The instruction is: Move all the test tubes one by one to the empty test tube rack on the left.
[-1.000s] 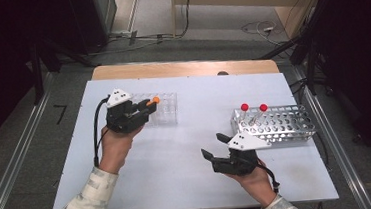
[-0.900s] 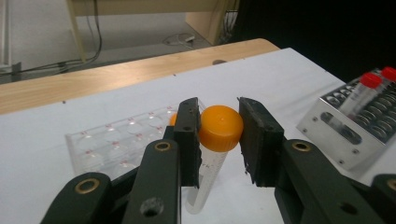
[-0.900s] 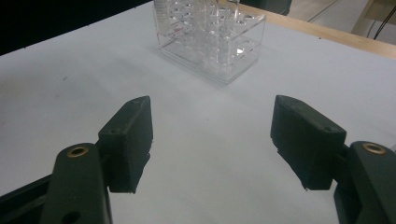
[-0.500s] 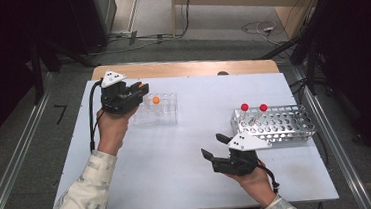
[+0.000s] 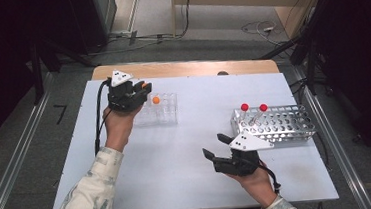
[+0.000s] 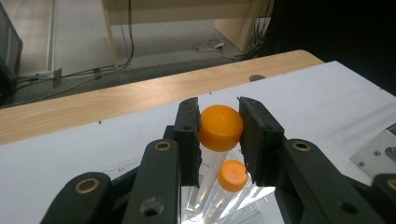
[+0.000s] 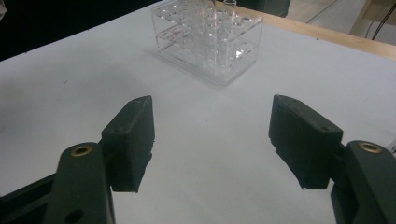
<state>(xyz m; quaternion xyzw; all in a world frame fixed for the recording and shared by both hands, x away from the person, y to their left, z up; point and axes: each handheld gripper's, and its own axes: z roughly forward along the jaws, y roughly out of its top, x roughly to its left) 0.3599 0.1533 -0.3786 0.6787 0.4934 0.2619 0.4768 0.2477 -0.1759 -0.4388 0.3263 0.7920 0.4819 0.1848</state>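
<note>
I am clenching my left gripper (image 6: 219, 123) on the orange cap of a tube (image 6: 220, 128), holding it above the far left corner of the clear rack (image 5: 161, 111); a second orange-capped tube (image 5: 156, 100) is standing in that rack just beside it. My right gripper (image 7: 212, 140) is hanging released, nothing between its jaws, well apart from the clear rack on its near right, just beside the metal rack (image 5: 275, 123) with two red-capped tubes (image 5: 245, 108)
</note>
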